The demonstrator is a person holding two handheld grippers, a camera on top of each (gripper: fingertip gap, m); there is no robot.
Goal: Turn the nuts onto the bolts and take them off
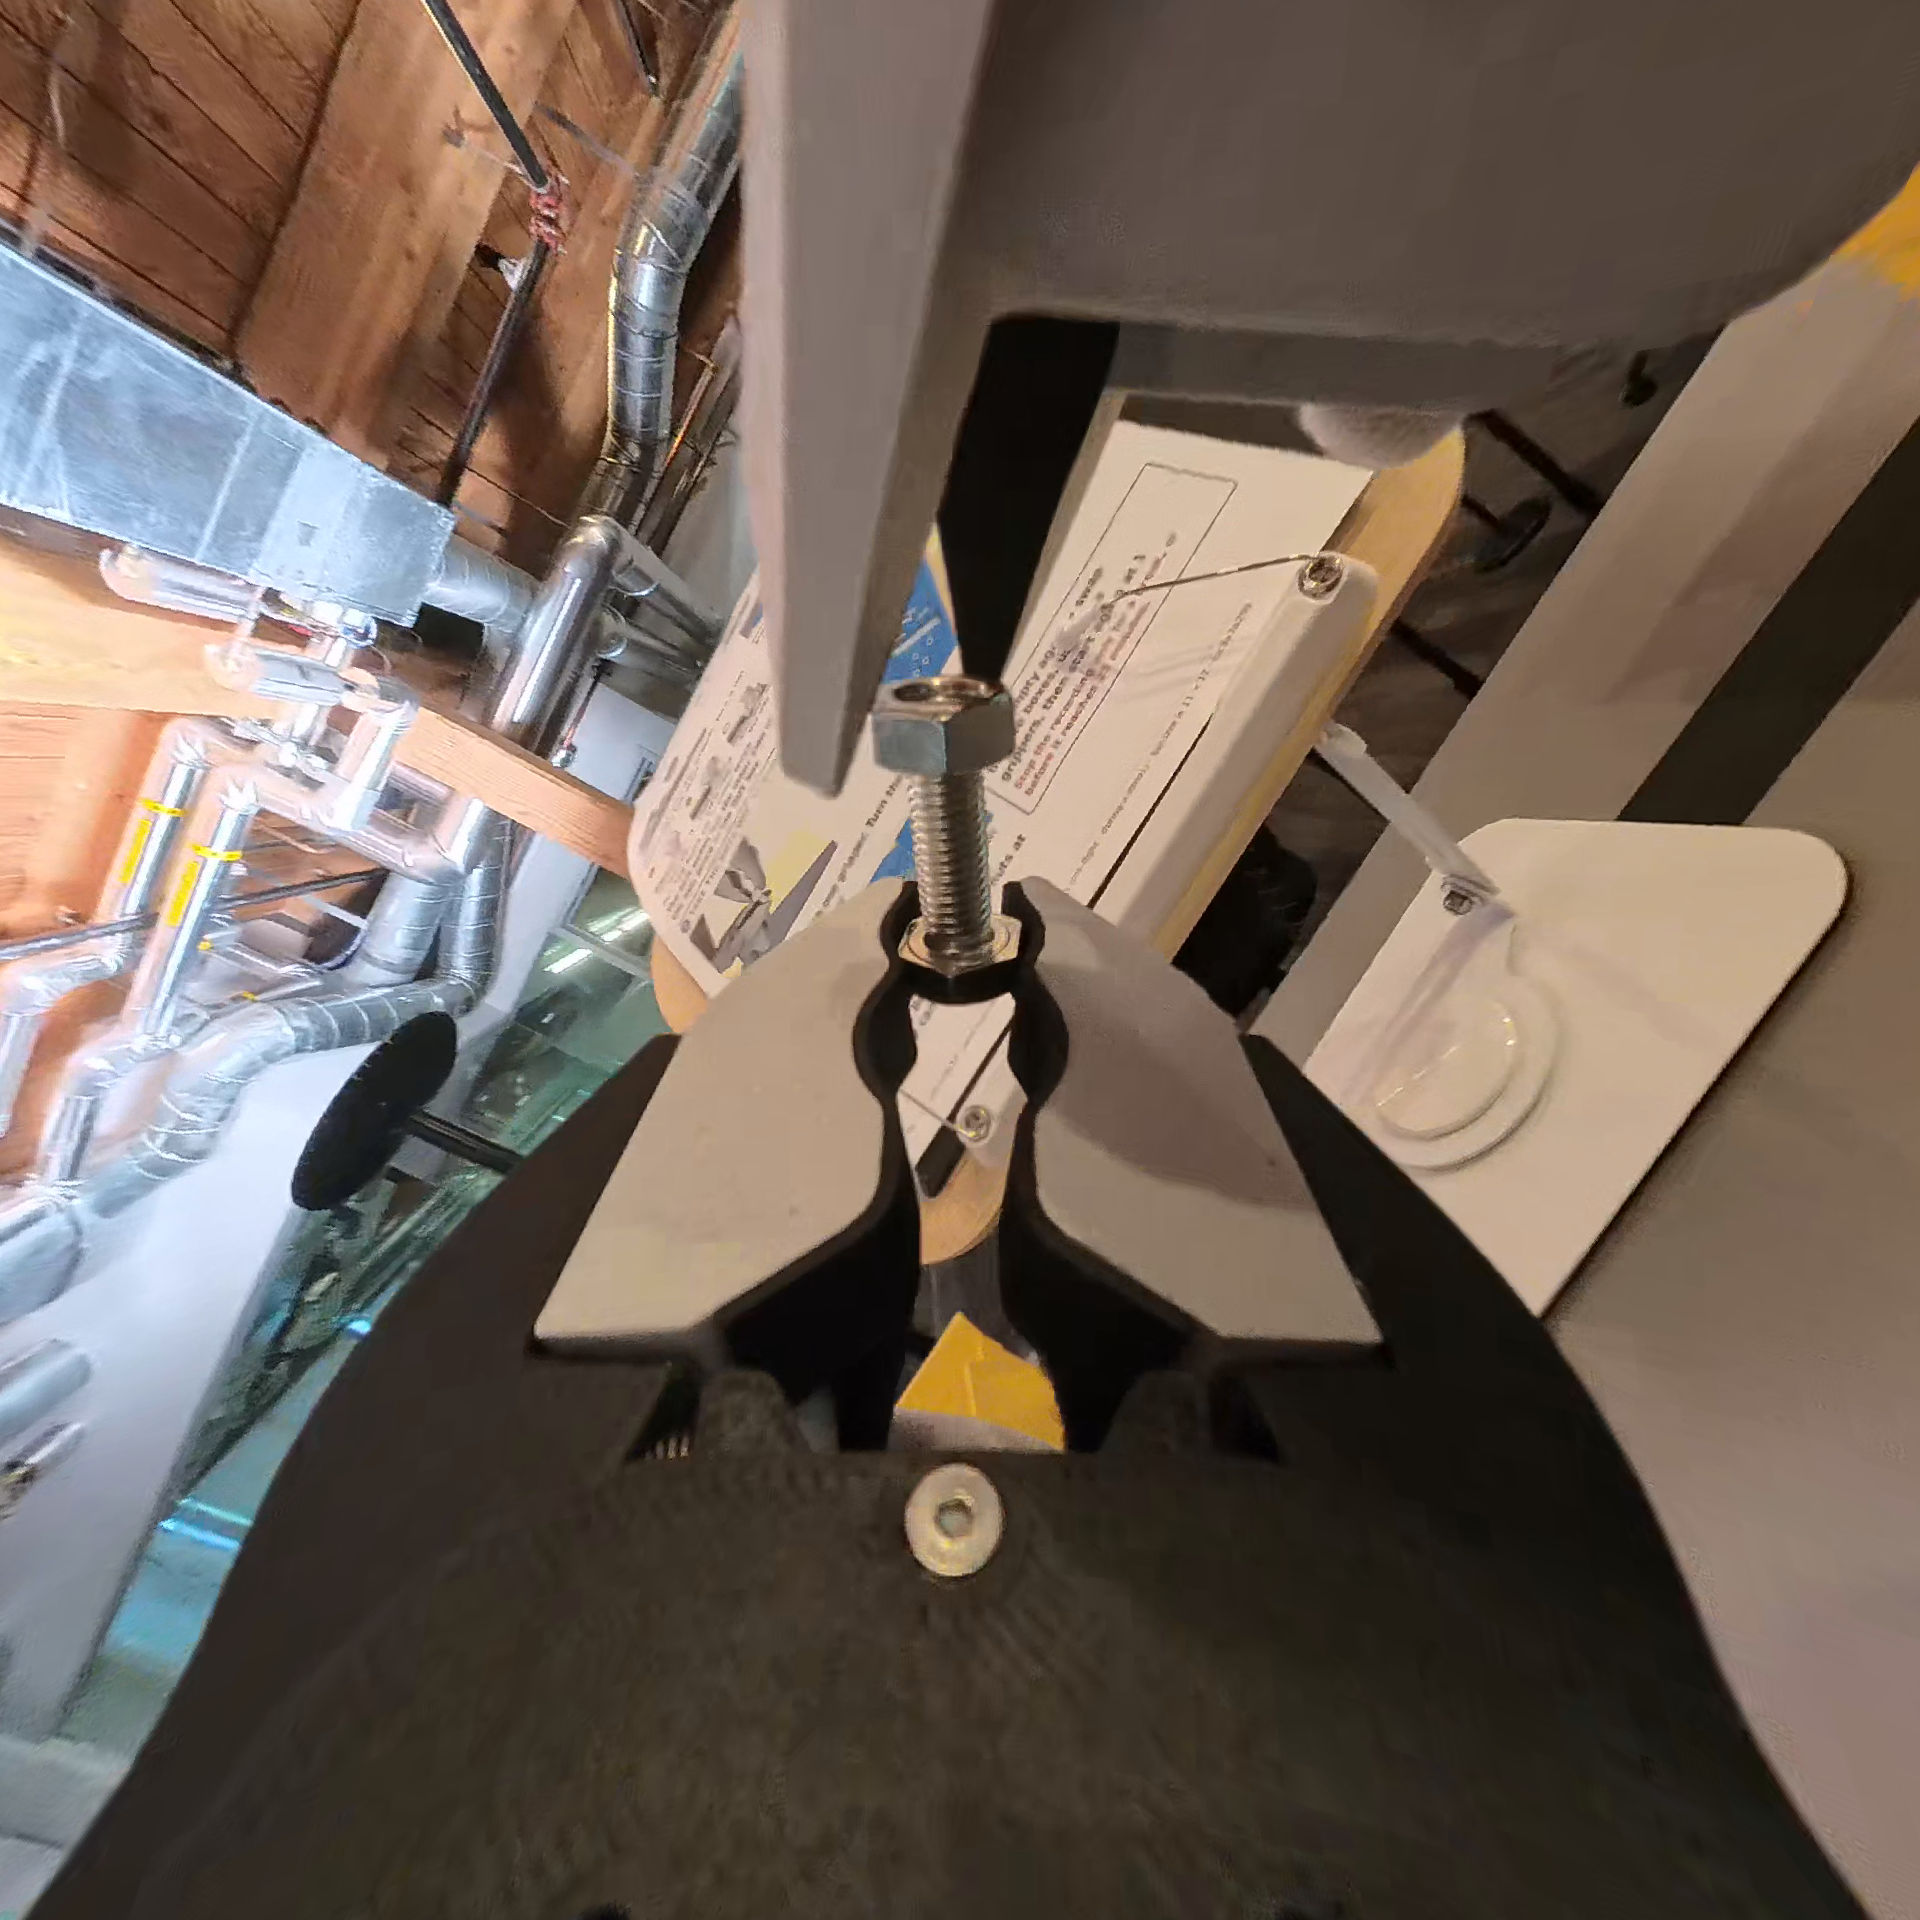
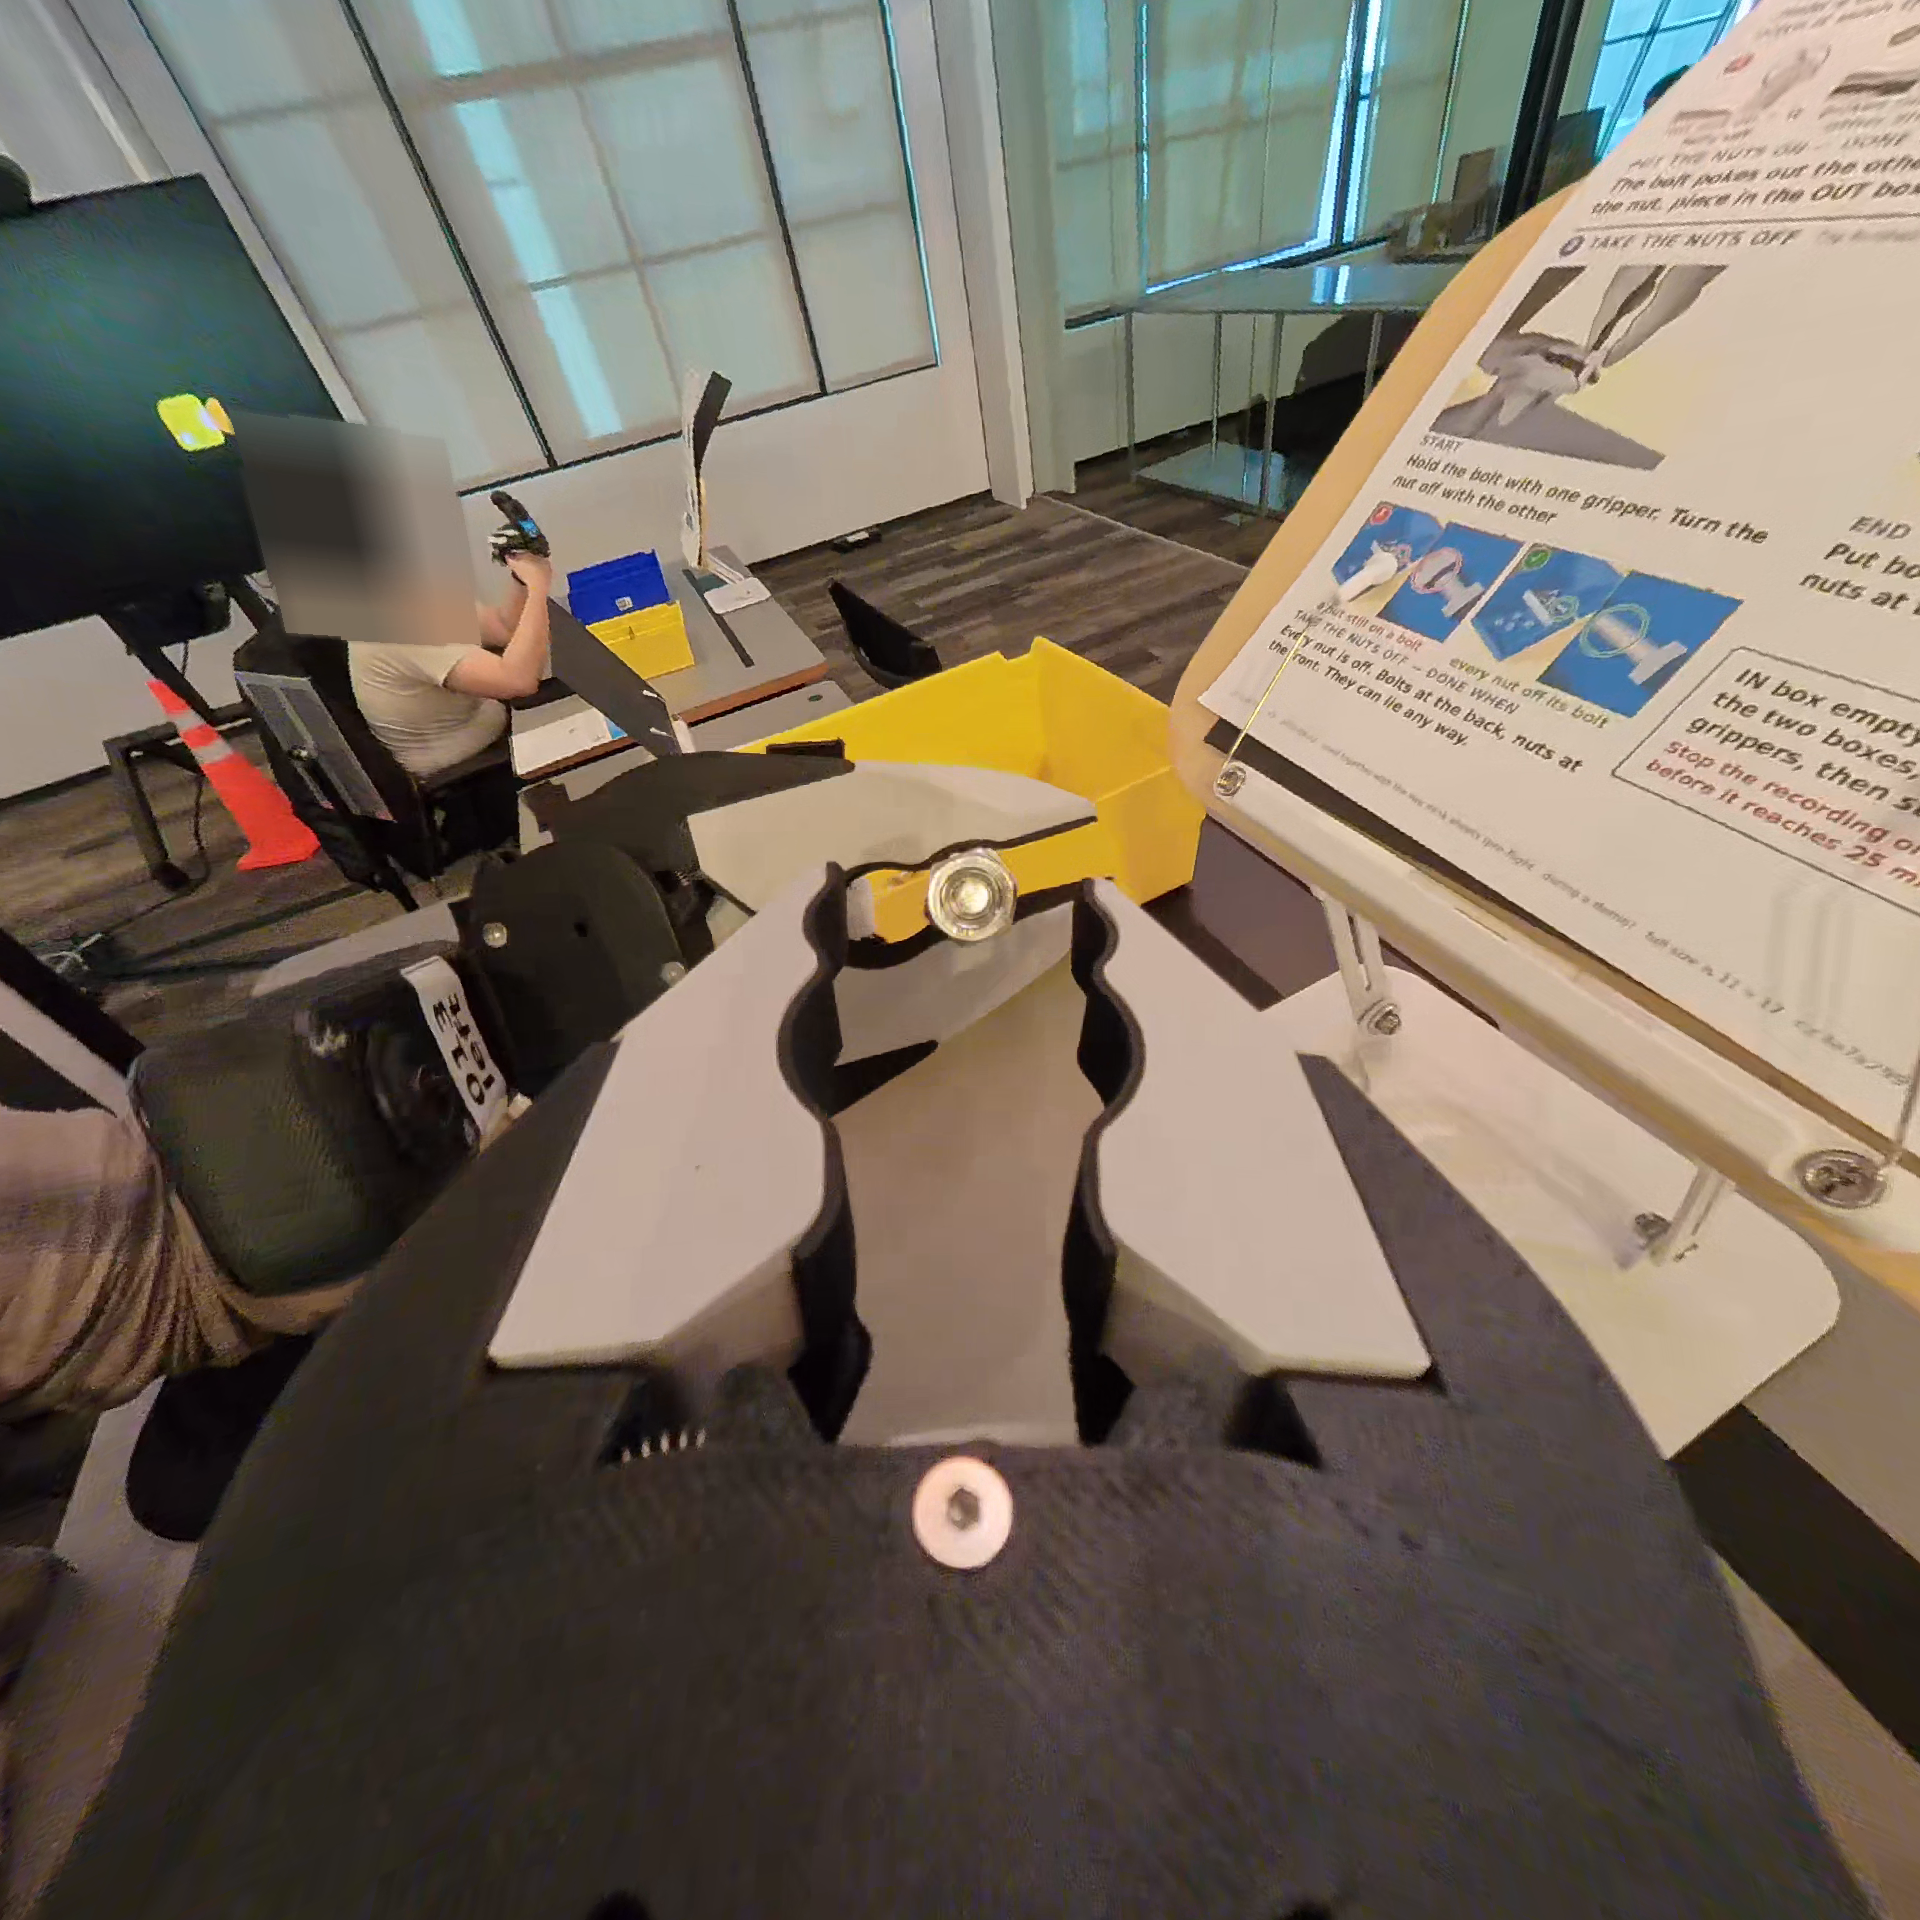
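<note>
Shiny threaded silver metal bolt (image 1: 948, 862) with glossy hexagonal metal nut (image 1: 943, 724), matt grey-and-black rough plastic left gripper (image 1: 956, 951), glossy yellow plastic bin (image 2: 1049, 717), smooth white paper instruction sheet (image 2: 1662, 582)

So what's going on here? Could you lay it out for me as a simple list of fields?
Left tool: shut on the bolt, gripping its head end
Bolt direction: shaft points away from the left tool
Nut: threaded on at the bolt's far tip
Right tool: open, a finger on either side of the nut, not clamped
Behind: yellow bin, instruction board on a stand
</note>
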